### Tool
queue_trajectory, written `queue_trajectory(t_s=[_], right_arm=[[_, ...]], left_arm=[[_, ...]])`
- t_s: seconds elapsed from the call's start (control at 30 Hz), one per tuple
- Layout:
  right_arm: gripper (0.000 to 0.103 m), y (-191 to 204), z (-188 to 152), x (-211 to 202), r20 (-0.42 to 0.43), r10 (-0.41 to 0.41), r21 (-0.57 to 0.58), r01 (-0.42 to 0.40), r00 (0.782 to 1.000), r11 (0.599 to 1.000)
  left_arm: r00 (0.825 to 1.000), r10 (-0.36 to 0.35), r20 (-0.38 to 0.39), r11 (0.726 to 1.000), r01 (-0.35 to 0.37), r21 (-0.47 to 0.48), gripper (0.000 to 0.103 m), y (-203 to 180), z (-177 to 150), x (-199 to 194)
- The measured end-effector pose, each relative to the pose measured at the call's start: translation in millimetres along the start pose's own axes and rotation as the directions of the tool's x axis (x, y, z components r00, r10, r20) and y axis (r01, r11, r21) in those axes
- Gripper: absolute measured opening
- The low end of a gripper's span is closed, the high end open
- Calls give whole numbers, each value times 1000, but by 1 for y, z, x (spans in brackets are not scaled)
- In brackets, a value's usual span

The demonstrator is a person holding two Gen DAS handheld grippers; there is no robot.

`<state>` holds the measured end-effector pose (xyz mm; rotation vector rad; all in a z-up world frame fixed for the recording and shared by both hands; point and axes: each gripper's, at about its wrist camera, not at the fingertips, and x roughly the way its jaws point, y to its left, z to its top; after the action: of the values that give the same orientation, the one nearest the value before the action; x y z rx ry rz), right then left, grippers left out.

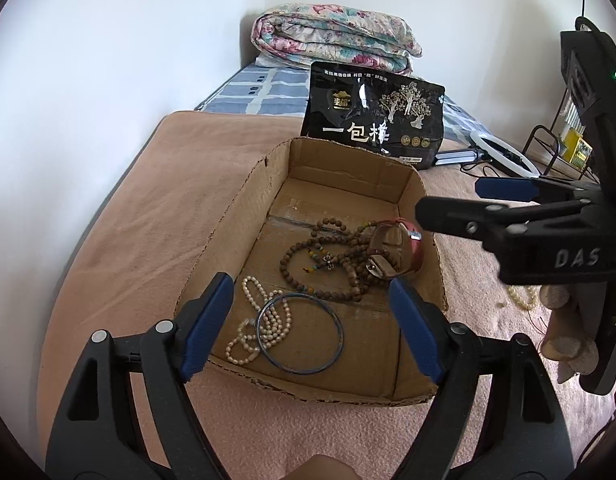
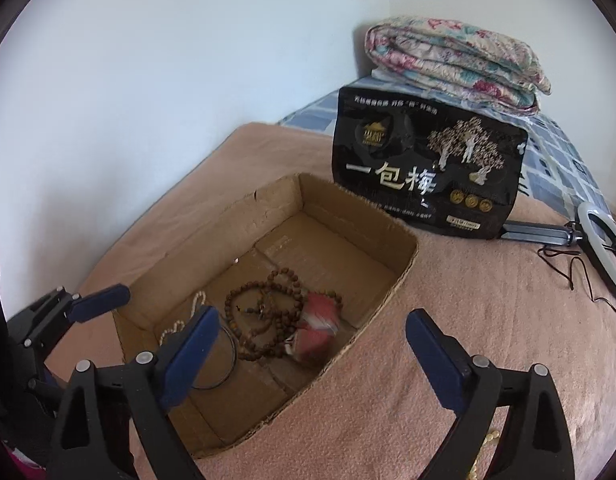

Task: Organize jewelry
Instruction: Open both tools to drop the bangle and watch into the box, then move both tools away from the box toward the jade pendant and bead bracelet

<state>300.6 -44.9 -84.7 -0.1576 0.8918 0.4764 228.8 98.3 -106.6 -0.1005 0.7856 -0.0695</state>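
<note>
Both grippers [image 1: 312, 328] [image 2: 312, 356] empty, fingers [image 1: 208, 324] wide apart.

Rough cardboard box [image 1: 228, 232], fuzzy blanket [image 1: 120, 240]

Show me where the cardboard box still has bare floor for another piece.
The far end of the cardboard box is bare, between its back wall and the wooden bead strands. The near right corner, beside the blue bangle, is also free. The middle is crowded: beads tangle with the red watch, and the pearl necklace overlaps the bangle at near left.
</note>
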Motion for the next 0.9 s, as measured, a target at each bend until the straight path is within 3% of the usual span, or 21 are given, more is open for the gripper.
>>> queue_trajectory(t_s=[0.57, 0.9], right_arm=[[96, -5, -3, -23, 21, -10, 1, 10, 1000, 1000], [99, -17, -11, -57, 61, -15, 7, 15, 998, 1000]], left_arm=[[1000, -5, 31, 1000, 6, -16, 83, -4, 3, -20], [998, -17, 63, 1000, 15, 27, 83, -29, 5, -43]])
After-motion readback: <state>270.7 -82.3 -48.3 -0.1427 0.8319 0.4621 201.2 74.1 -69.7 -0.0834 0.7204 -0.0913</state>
